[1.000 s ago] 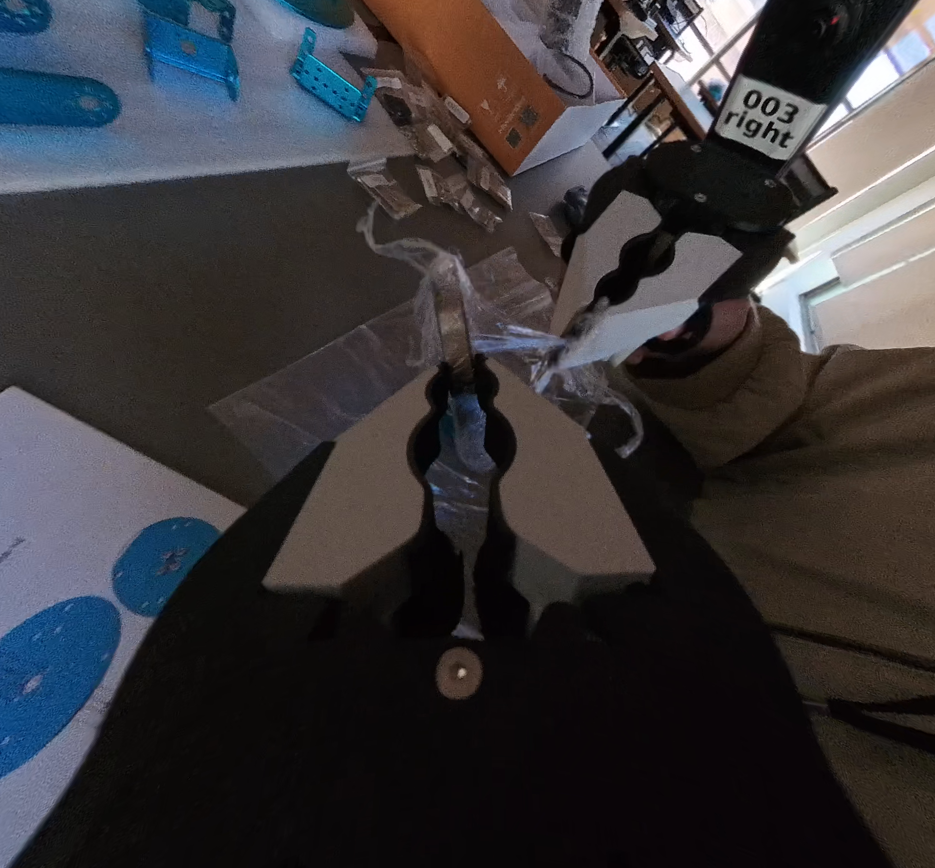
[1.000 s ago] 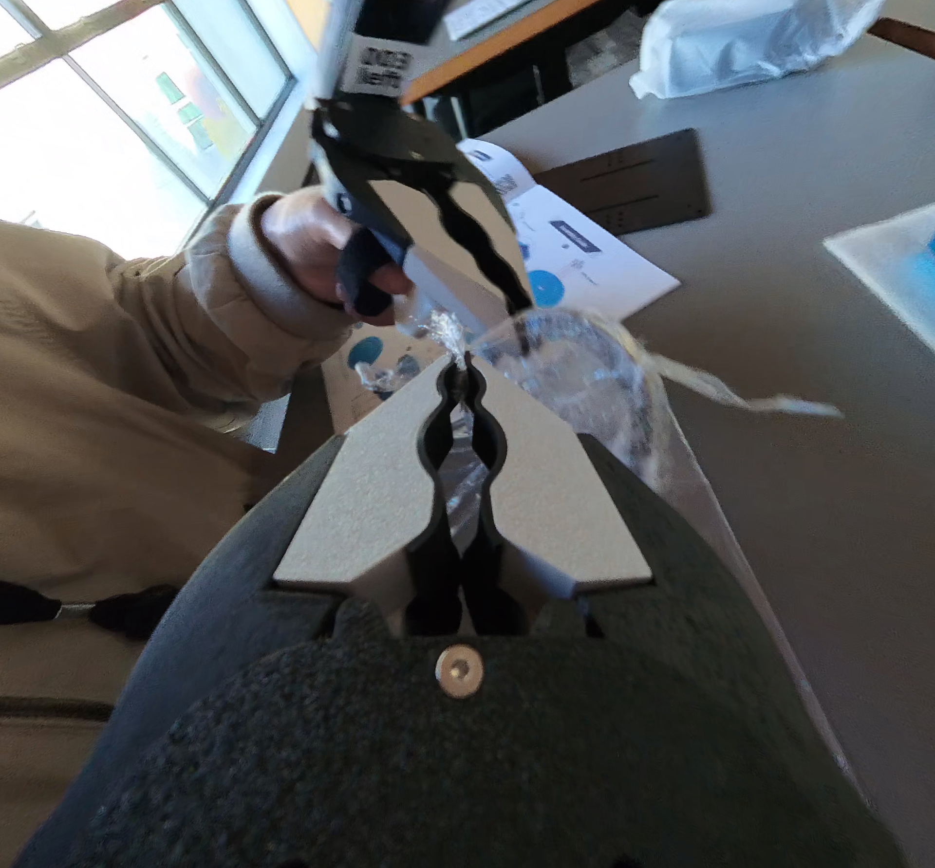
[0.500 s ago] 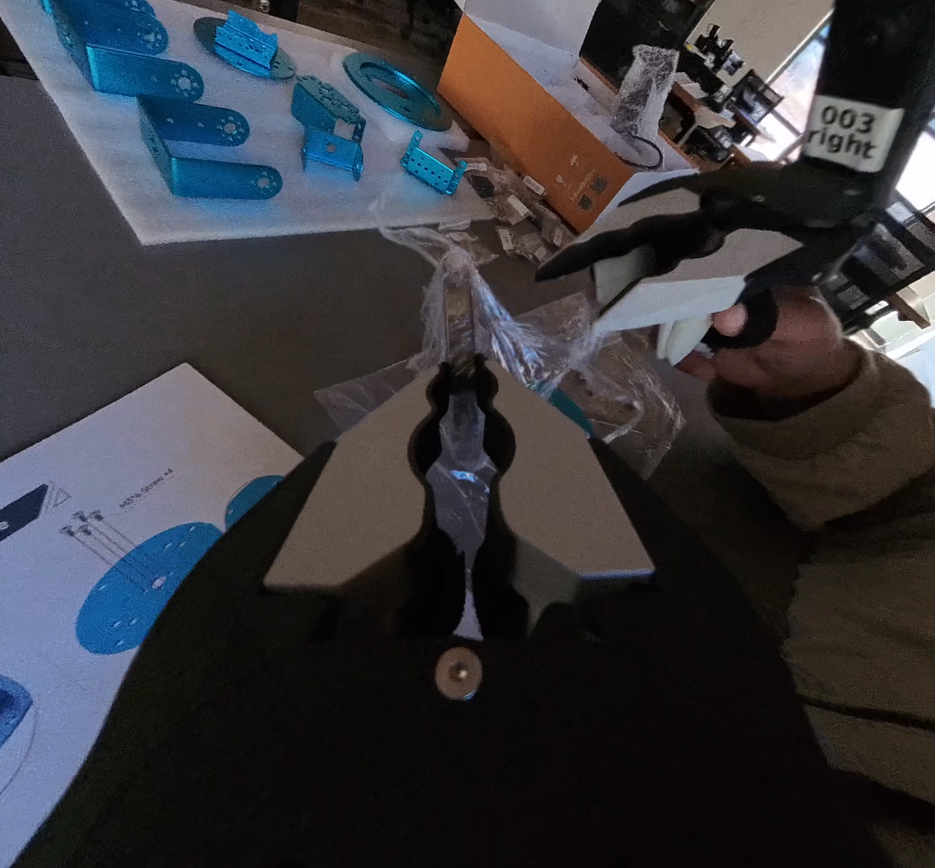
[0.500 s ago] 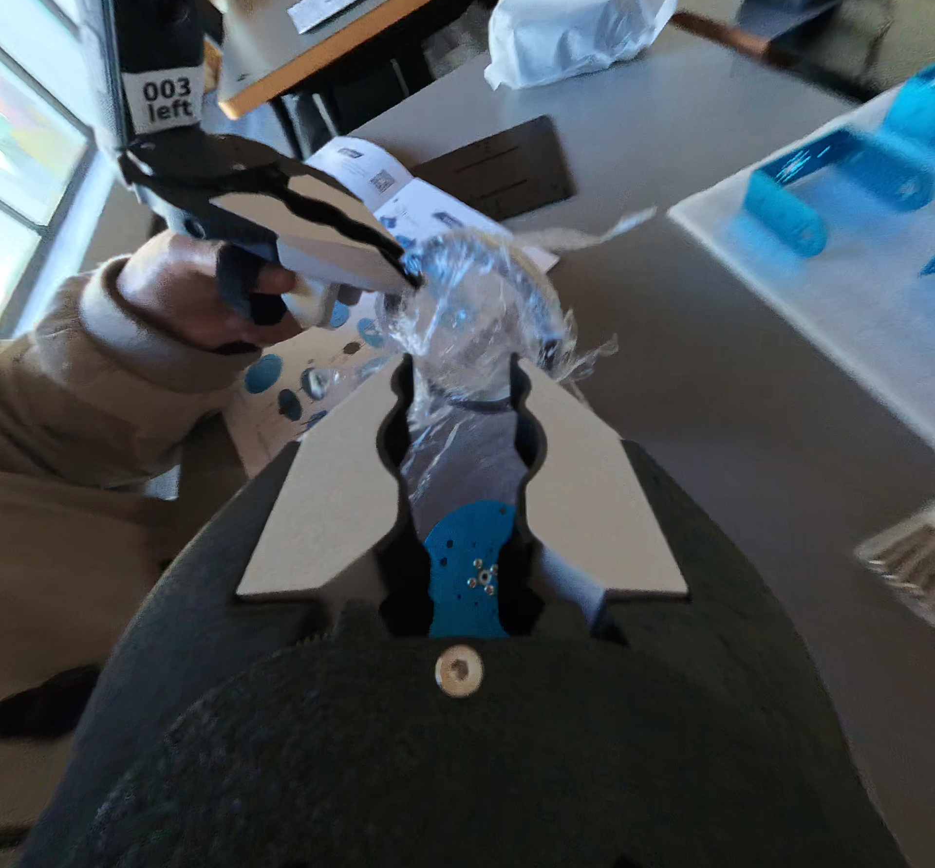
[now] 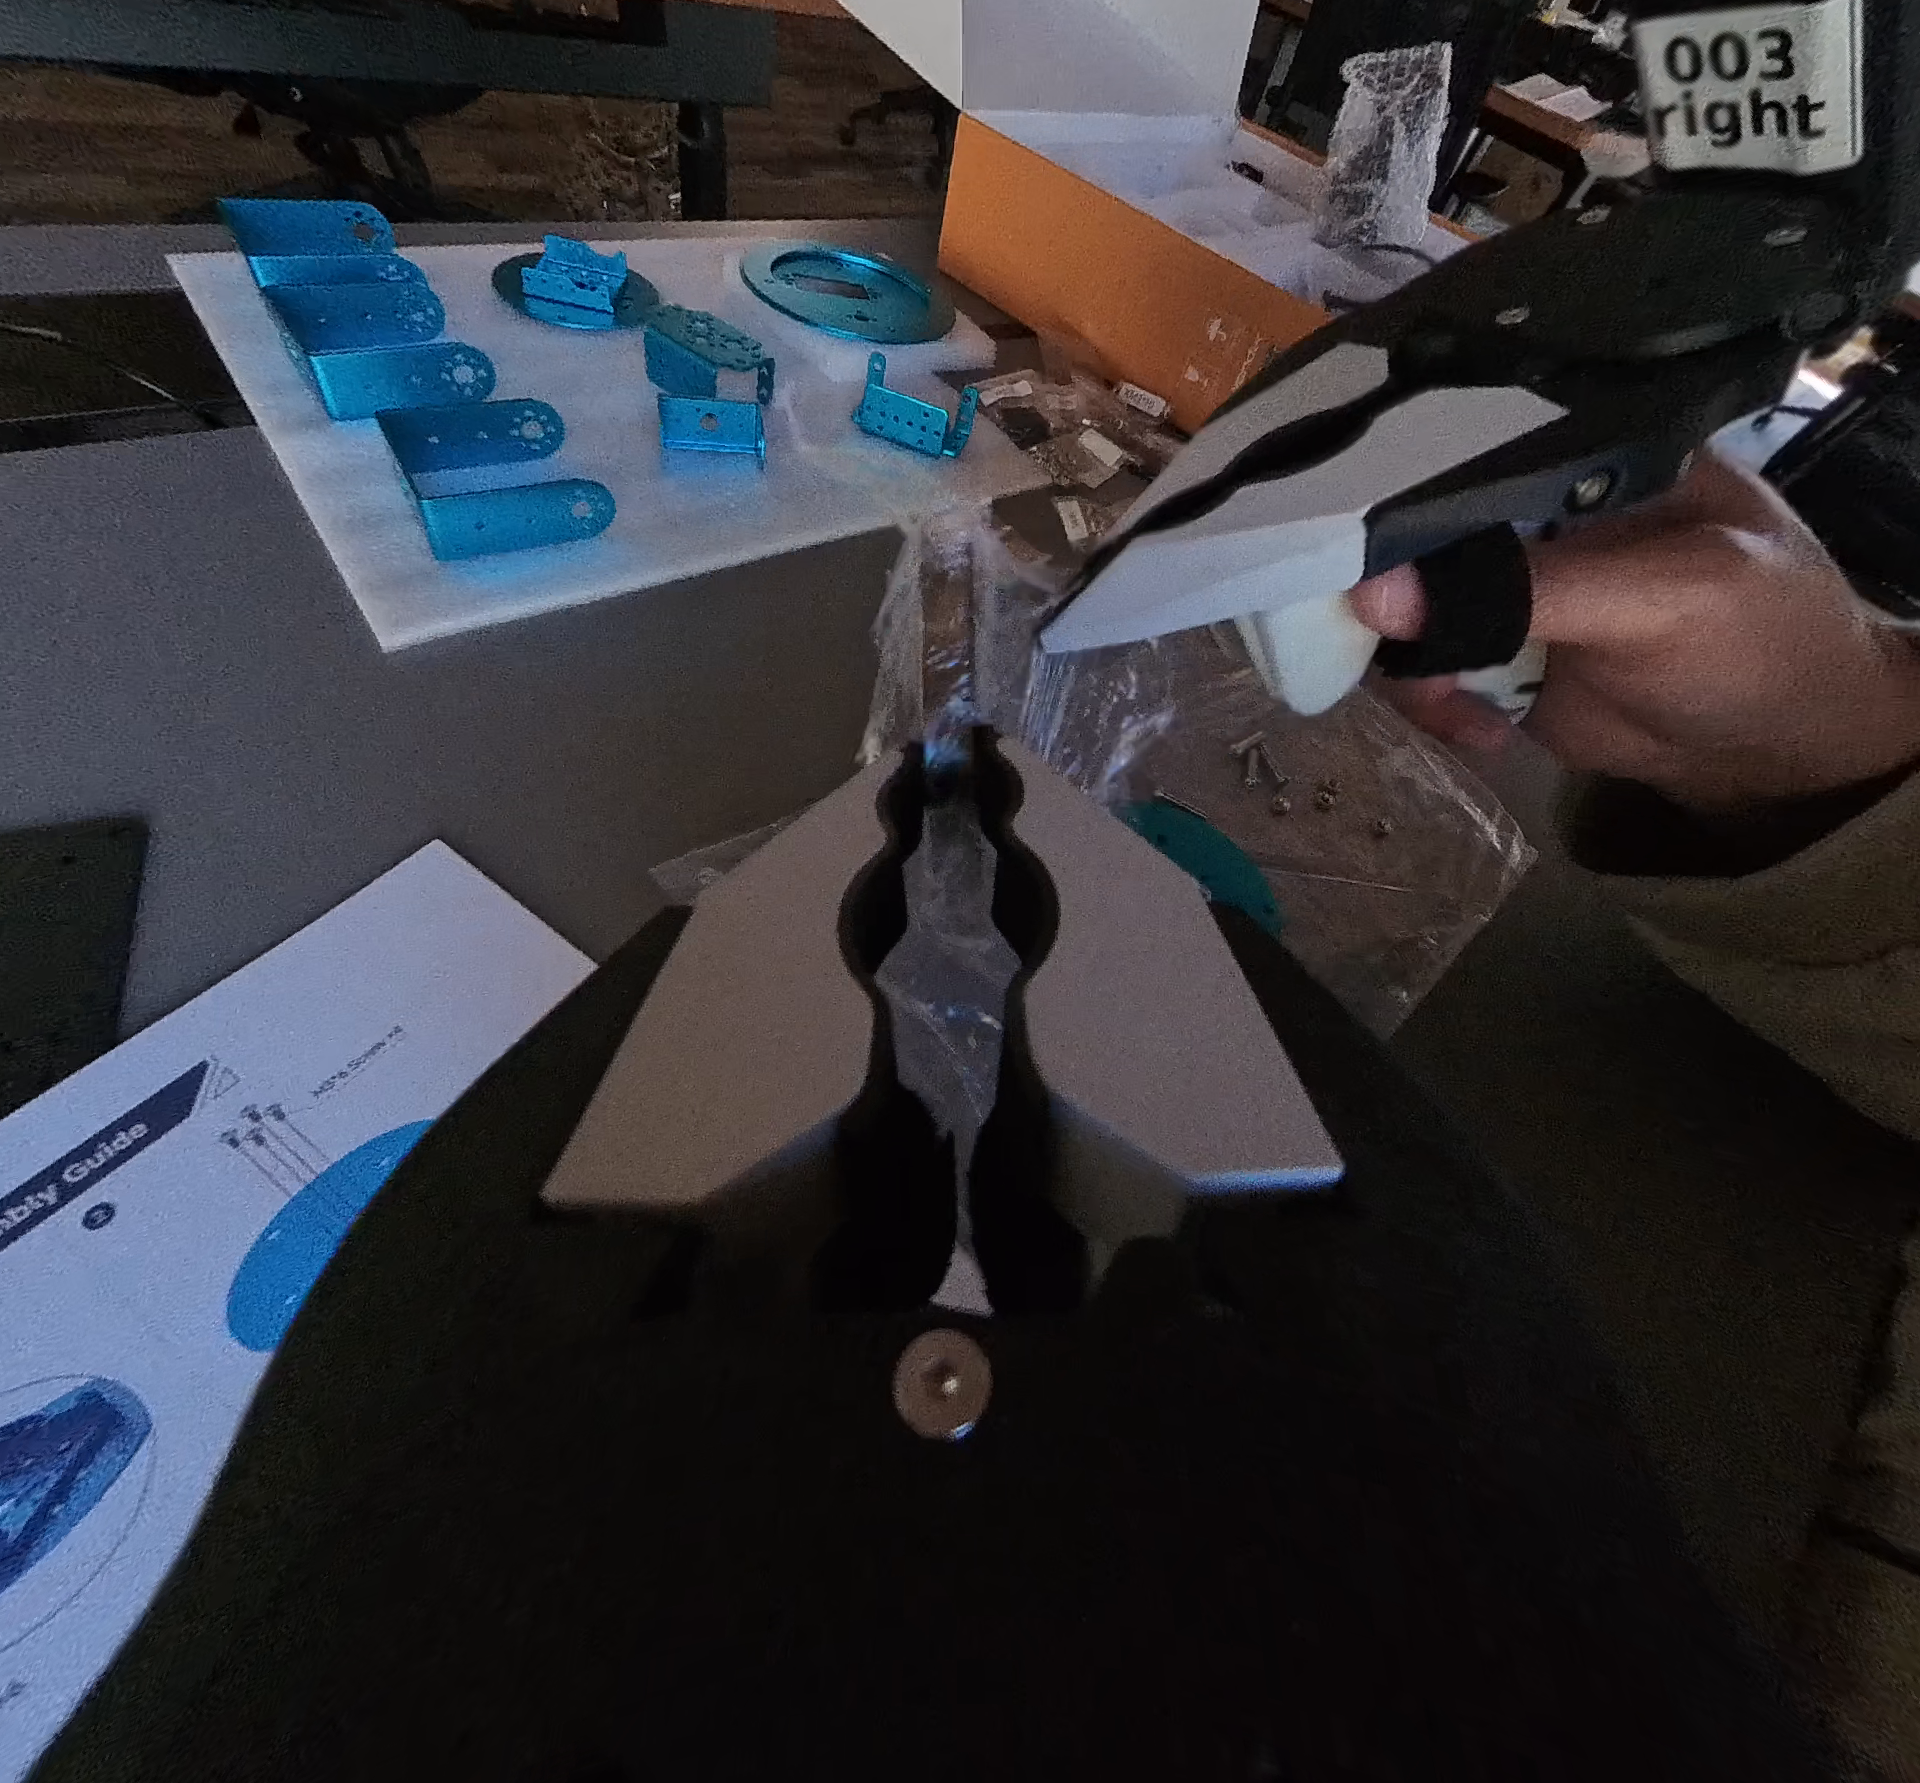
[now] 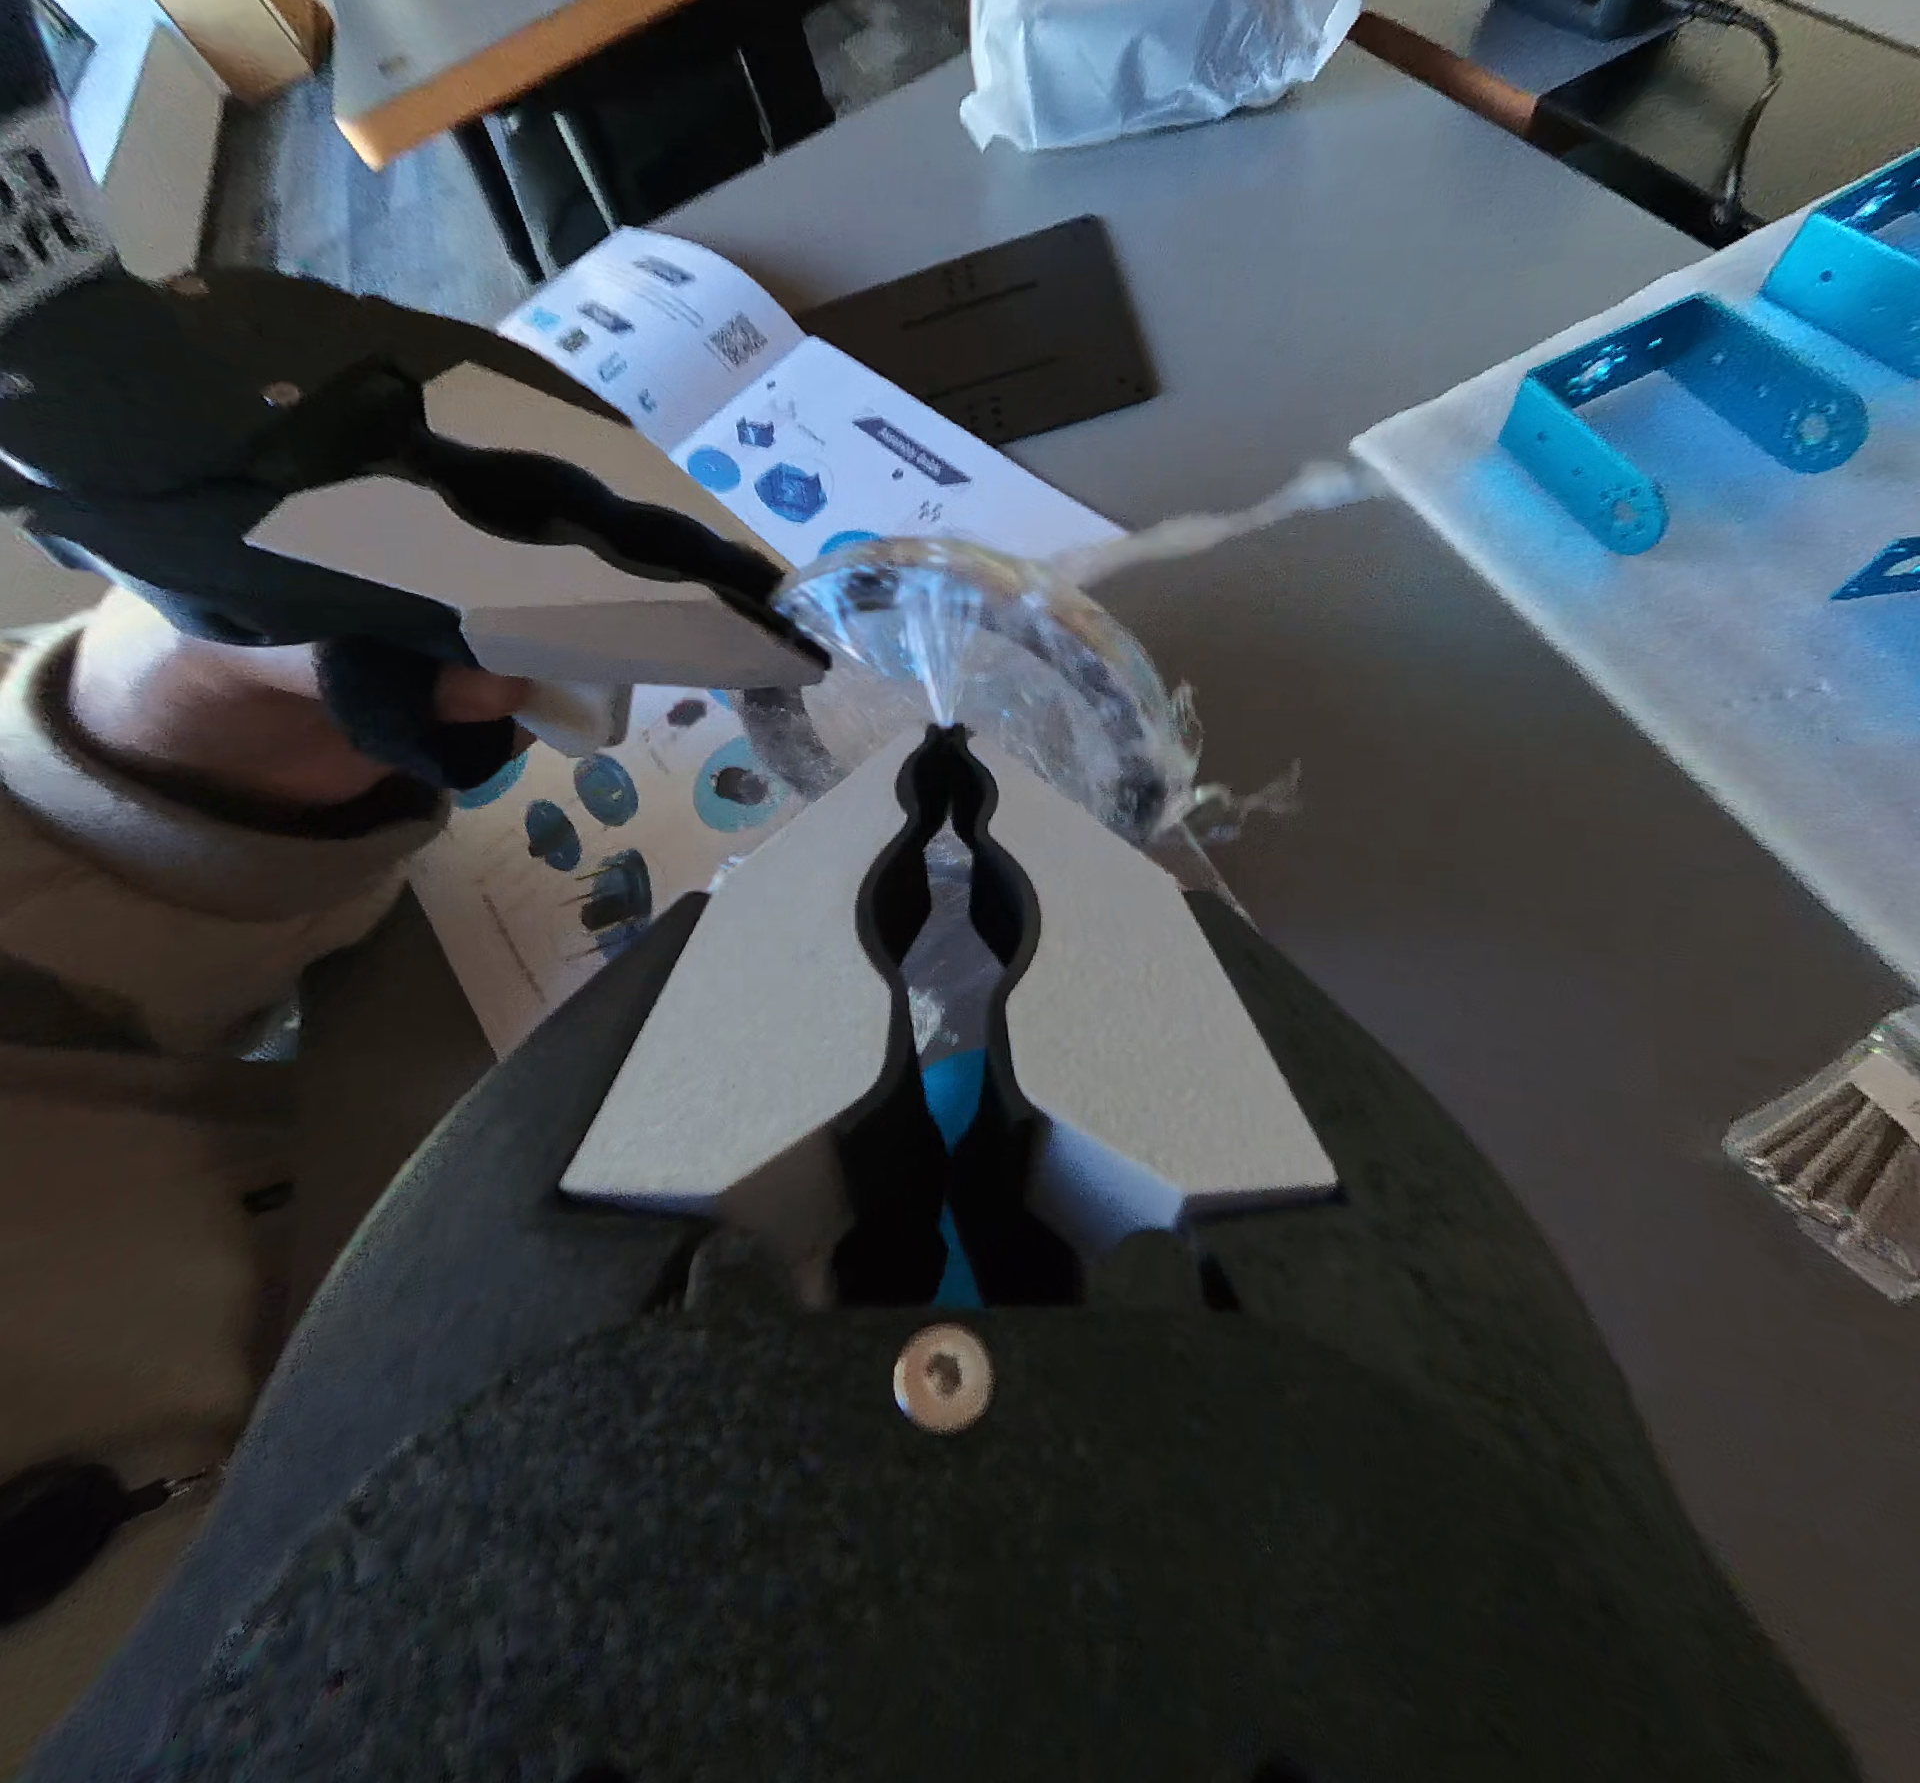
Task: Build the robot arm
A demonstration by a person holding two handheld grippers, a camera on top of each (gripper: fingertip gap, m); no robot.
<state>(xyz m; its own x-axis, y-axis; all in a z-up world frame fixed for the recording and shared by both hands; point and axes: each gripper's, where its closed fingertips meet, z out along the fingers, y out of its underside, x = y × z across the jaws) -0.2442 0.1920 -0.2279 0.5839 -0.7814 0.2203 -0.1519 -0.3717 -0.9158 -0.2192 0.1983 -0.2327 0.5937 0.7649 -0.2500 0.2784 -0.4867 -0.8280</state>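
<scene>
- Plastic bag (image 6: 997, 663), mid-frame, stretched between both grippers above the table (image 6: 1455, 798).
- Left gripper (image 5: 951, 746) and right gripper (image 6: 940, 736) pinch it, fingers narrow.
- Risk: film may tear suddenly, spilling the contents.

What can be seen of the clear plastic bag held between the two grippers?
The clear plastic bag is thin, crinkled film, held above the grey table. The left gripper is shut on one edge and the right gripper pinches the film, which fans taut from its tips. A dark ring-shaped part shows inside, and a twisted tail trails off.
</scene>
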